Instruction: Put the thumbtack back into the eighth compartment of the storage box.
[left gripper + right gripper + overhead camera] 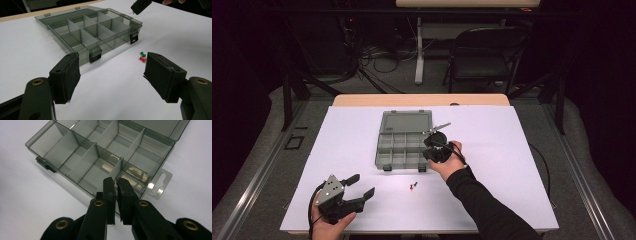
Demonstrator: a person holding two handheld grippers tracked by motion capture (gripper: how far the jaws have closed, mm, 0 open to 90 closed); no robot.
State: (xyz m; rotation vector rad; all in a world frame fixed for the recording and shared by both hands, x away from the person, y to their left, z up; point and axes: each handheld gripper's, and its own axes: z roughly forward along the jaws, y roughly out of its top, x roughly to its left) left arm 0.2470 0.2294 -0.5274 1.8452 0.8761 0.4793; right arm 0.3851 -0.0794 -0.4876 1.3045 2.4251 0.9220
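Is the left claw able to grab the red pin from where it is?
Probably yes. The left claw is open, and only bare white table lies between it and the red pin, with a green pin right beside it.

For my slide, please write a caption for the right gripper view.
Right gripper, jaws shut, poised above a corner compartment of the open divided box.

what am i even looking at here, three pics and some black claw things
A person at a table holds a two-jaw hand gripper in each hand. The wide picture comes from a fixed camera above; the other two come from cameras riding on each gripper, looking along its black jaws. On the white sheet lies an open, smoke-grey compartment box with empty sections, and beside it a red pushpin and a green pushpin. The left gripper rests open near the table's edge, holding nothing. The right gripper is shut above the box's corner; a thin pin seems to stick out of its tip, but that is too small to be sure.
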